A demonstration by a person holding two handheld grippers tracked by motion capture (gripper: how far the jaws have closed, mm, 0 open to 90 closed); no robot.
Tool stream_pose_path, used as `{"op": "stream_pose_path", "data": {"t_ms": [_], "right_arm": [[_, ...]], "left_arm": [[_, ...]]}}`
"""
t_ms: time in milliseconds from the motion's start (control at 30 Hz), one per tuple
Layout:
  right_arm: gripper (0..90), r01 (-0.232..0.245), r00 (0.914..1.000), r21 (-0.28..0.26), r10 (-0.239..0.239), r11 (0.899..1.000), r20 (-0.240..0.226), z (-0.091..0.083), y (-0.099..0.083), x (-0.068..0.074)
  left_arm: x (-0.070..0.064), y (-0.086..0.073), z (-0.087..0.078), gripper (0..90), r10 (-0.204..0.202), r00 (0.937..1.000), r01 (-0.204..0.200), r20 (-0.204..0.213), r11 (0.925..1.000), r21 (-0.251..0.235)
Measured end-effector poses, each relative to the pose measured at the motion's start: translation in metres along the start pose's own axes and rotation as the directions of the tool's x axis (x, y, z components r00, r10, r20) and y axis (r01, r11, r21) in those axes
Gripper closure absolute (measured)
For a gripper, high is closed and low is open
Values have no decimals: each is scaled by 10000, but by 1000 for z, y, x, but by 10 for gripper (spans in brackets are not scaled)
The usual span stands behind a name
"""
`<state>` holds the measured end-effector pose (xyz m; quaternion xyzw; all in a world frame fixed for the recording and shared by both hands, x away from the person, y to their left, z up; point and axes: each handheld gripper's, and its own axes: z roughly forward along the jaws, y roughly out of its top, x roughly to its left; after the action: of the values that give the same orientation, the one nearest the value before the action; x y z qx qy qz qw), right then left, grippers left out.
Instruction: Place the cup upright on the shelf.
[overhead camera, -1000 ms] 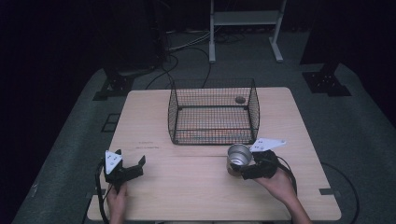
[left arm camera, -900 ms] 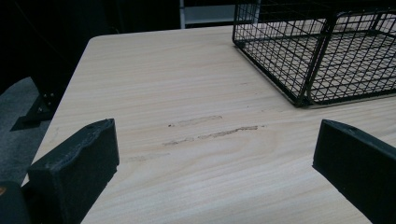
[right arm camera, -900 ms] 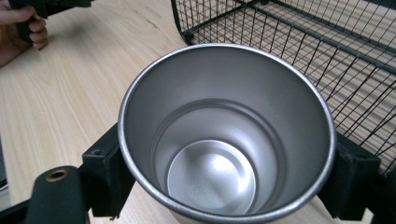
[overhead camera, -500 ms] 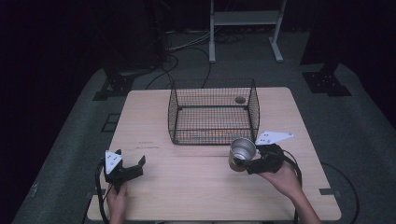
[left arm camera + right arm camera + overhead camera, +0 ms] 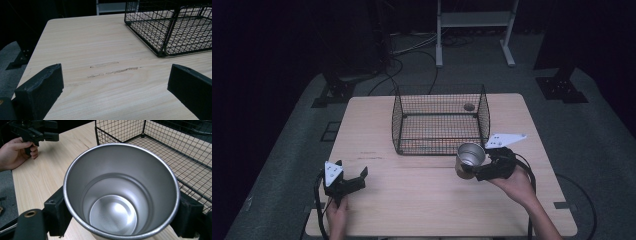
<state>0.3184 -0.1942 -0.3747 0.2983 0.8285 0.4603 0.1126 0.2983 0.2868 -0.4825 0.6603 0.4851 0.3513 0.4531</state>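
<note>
High view, table: a light wooden table is seen from above, on grey flooring.
High view, basket: a black wire basket is set on the far middle of the table, open at the top; nothing is seen inside it.
High view, cup: a steel cup is held clear of the tabletop, just beside the basket's near right corner, mouth tilted up and towards the camera.
High view, right gripper: the right gripper is pinched on the cup's sides; it is held by the right hand, with the grey plate on top.
High view, left gripper: the left gripper is kept near the table's near left edge, well apart from the basket, jaws spread with nothing between them; it is held by the left hand.

Left gripper view, jaws: the two black jaws are seen wide apart, low over bare wood.
Left gripper view, marks: faint scuff marks are noted on the wood ahead.
Left gripper view, basket: the basket's corner is recorded at upper right, resting on the table.

Right gripper view, cup: the cup's interior is viewed from above, empty, the rim clamped between both jaws.
Right gripper view, basket: the mesh wall is seen just beyond the cup.
Right gripper view, far gripper: the left gripper and its hand are seen at upper left.
</note>
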Motion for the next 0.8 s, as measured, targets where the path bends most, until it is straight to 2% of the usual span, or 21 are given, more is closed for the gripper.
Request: {"op": "stream_pose_path", "data": {"t_ms": [367,800], "right_arm": [[181,393,9992,-40,-394,9992,-117,0,27,-2],[181,378,9989,-36,-379,9993,-280,2,50,-10]], "left_arm": [[0,0,0,0,-11,10000,11,19,10000,-8],[1,0,0,0,-23,10000,23,29,10000,-6]]}}
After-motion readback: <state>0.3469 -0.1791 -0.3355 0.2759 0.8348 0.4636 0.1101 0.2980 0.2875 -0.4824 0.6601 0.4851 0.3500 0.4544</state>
